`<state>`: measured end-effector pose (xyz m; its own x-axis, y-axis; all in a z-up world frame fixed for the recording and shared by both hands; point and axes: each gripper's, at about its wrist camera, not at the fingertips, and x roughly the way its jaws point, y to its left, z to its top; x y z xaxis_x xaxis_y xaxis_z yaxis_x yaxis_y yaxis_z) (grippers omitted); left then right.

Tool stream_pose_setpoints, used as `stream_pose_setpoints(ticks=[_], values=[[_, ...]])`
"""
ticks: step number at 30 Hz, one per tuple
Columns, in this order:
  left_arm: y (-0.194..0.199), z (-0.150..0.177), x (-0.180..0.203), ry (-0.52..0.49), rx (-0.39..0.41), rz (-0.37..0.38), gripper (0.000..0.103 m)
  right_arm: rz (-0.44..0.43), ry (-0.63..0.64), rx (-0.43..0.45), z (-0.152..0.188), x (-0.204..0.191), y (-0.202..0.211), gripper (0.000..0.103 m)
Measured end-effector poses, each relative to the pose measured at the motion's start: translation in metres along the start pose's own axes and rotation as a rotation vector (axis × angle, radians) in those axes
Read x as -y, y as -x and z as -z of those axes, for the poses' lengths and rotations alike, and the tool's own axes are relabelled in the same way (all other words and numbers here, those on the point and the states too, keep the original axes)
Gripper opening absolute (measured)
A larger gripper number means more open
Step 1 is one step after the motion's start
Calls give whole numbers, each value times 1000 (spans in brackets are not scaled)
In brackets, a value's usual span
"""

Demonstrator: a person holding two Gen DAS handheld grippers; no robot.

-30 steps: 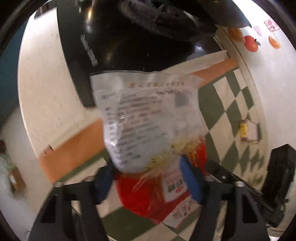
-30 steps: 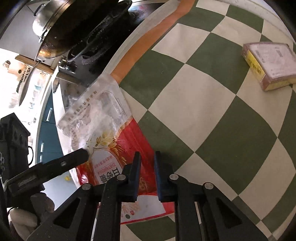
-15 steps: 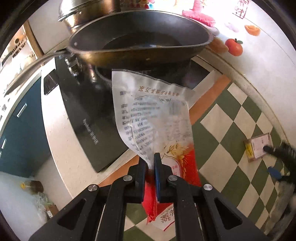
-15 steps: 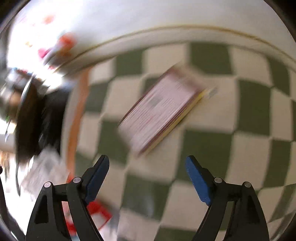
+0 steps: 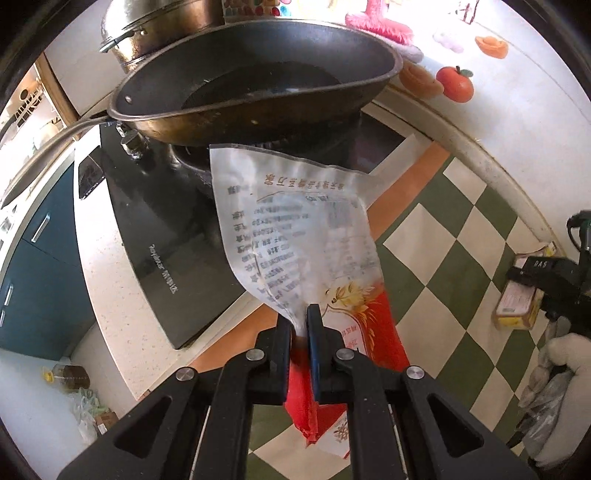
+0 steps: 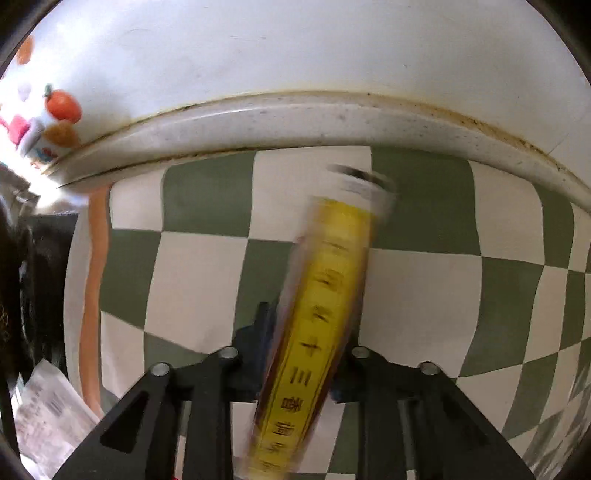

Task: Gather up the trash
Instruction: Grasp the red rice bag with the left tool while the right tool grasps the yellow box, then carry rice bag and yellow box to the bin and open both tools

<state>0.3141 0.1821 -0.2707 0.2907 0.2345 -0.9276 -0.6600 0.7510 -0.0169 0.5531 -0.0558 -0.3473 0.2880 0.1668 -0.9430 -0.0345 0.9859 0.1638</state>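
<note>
A crinkled plastic bag [image 5: 295, 236], clear with print on top and red at the bottom, hangs over the counter edge. My left gripper [image 5: 300, 325] is shut on it at its waist. The bag's corner also shows in the right wrist view [image 6: 48, 413]. A flat yellow-edged box [image 6: 332, 266] stands on edge, blurred, between the fingers of my right gripper [image 6: 308, 332]. Those jaws are closing and the pads meet the box's faces. In the left wrist view the same box [image 5: 513, 310] sits at the far right under the right tool, which a gloved hand [image 5: 565, 354] holds.
A dark wok [image 5: 258, 92] sits on the black cooktop [image 5: 155, 236], with a steel pot [image 5: 159, 29] behind. A green and white checkered mat [image 6: 192, 280] covers the counter up to the raised rim [image 6: 295, 114] and the white wall. Blue cabinets [image 5: 33, 251] are at left.
My left gripper closed on the bag and lifted it off the mat. My right gripper swung away from the bag to the box, opened wide, then closed around it.
</note>
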Motion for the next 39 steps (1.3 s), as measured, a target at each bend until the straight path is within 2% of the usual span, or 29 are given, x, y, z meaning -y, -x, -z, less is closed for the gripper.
stream_pose_setpoints(ticks=[2, 7, 12, 17, 20, 24, 28, 31, 35, 39], values=[[7, 3, -6, 6, 6, 11, 5, -20, 6, 21, 8, 4, 7, 23], [36, 14, -29, 16, 31, 47, 5, -135, 24, 50, 37, 15, 47, 23], [78, 33, -70, 45, 71, 75, 5, -237, 112, 48, 78, 2, 90, 23], [122, 54, -131, 97, 120, 67, 5, -324, 252, -7, 131, -34, 115, 23], [144, 72, -179, 143, 138, 28, 5, -383, 342, -71, 176, -60, 129, 23], [154, 103, -251, 239, 126, -32, 5, -464, 481, -162, 250, -119, 134, 23], [142, 133, -315, 330, 75, -81, 5, -511, 634, -194, 319, -183, 129, 23], [118, 157, -355, 387, 25, -101, 5, -515, 747, -221, 378, -228, 120, 23], [71, 188, -402, 443, -43, -99, 5, -487, 844, -254, 438, -269, 86, 23], [-10, 216, -441, 485, -138, -73, 5, -412, 886, -305, 490, -302, 18, 23]])
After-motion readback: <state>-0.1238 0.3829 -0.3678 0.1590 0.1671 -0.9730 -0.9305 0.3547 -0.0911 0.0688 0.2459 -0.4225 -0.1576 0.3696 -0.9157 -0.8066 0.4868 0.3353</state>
